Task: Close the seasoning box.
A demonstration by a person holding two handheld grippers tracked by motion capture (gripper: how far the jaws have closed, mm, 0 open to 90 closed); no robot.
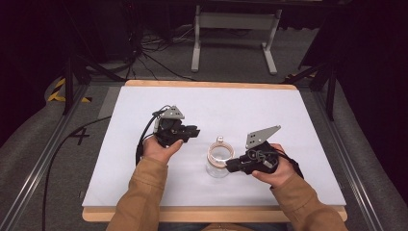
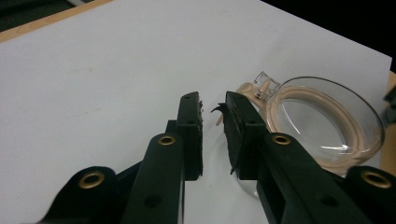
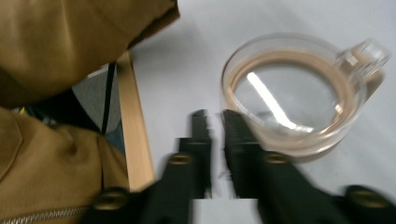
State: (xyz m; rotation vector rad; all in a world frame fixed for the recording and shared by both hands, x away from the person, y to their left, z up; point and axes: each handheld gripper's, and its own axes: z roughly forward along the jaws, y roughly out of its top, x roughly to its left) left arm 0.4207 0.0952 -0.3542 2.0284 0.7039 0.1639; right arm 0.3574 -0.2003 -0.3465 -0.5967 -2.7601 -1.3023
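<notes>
A clear glass cup stands on the white table near its middle front. Inside it lies a coiled beige cable, and a clear plug sticks up at the far rim. My left gripper hovers left of the cup, pointing right. In the left gripper view its jaws stand a little apart with nothing between them, the cup and plug just beyond to the right. My right gripper sits at the cup's right side. Its blurred jaws show a narrow empty gap beside the cup.
The white sheet covers a wooden board whose edge runs near my right gripper. A brown sleeve crosses the right gripper view. Beyond the table lie floor cables and a white stand.
</notes>
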